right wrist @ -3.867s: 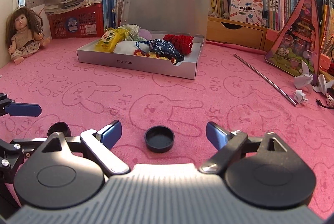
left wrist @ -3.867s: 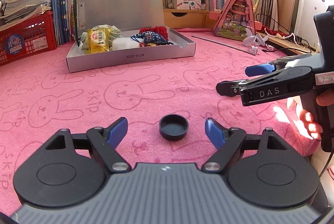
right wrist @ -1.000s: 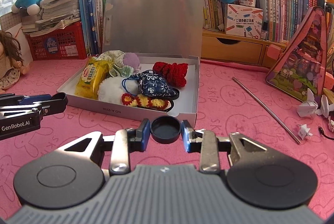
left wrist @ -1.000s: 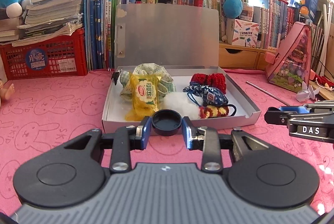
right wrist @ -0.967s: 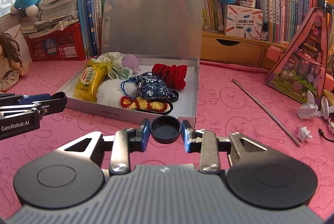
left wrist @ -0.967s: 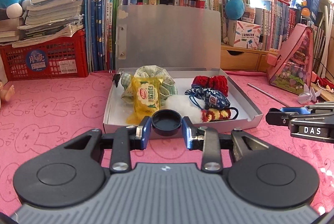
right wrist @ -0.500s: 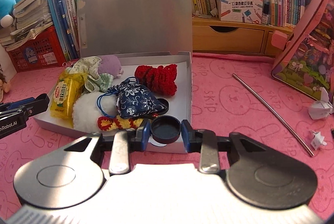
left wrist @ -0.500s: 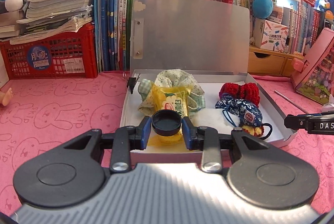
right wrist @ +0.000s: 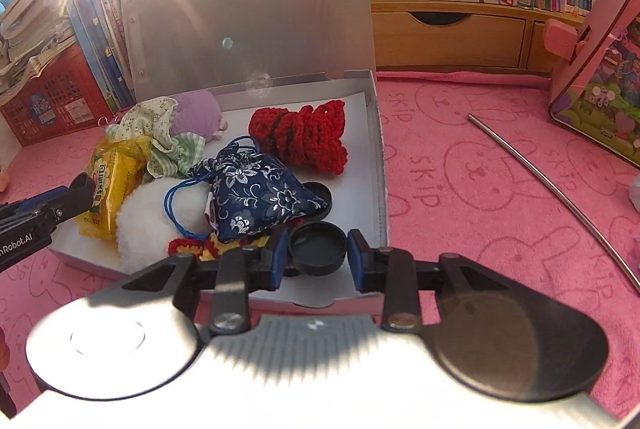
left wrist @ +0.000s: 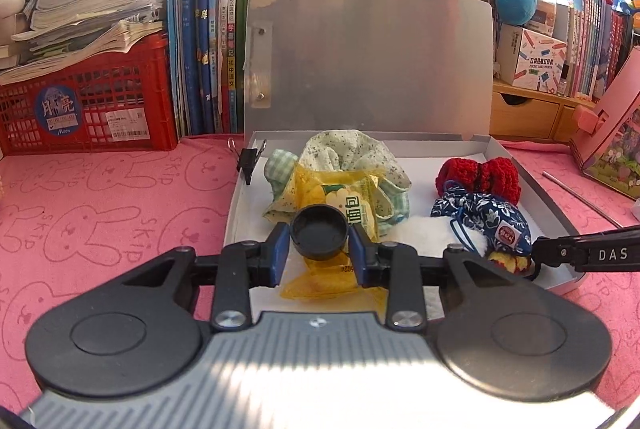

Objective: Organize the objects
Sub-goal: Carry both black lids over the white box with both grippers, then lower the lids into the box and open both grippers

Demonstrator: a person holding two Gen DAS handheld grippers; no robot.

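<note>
Black plastic caps are gripped in both tongs. Left tongs (left wrist: pixel 319 246) are closed on a black cap (left wrist: pixel 319 236), held over the near-left part of the open grey box (left wrist: pixel 556 207), above the yellow snack packet (left wrist: pixel 338 207). Right tongs (right wrist: pixel 318 256) are closed on a second black cap (right wrist: pixel 317 247), held over the box's near-right corner (right wrist: pixel 379 165), just beside the blue floral pouch (right wrist: pixel 260 195). A third black cap (right wrist: pixel 320 195) lies inside the box, partly under that pouch. Behind the pouch sits a red crochet piece (right wrist: pixel 304 135). The box rests on a bench covered in pink cloth (right wrist: pixel 480 181).
</note>
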